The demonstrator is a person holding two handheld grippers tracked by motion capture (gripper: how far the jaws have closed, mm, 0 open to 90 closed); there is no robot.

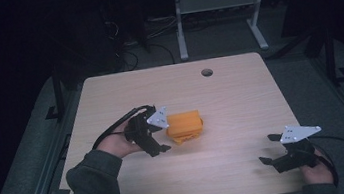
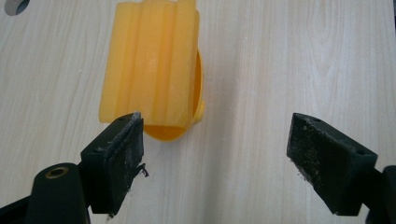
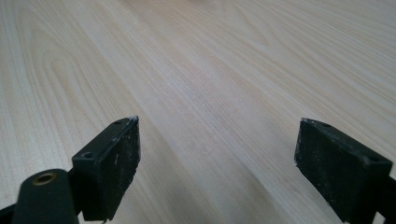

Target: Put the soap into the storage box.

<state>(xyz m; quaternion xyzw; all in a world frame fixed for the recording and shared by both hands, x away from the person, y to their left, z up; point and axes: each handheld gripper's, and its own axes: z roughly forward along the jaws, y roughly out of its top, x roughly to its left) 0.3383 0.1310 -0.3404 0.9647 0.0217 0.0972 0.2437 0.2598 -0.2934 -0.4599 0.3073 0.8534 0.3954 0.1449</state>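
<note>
Cloth [image 2: 152,65], orange and folded, lies lengthwise away from left tool [image 2: 215,154].

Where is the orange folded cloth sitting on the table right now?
In the high view the orange cloth lies near the middle of the table, just right of the open left gripper; the right gripper is well off, near the table's front right.

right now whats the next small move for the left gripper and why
Probably shift the left gripper sideways toward the folded orange cloth, then ease forward. Its jaws stand open, but the cloth lies off-centre, in front of one jaw, not between them, and is not yet gripped. The right gripper sits apart, open over bare table.
</note>
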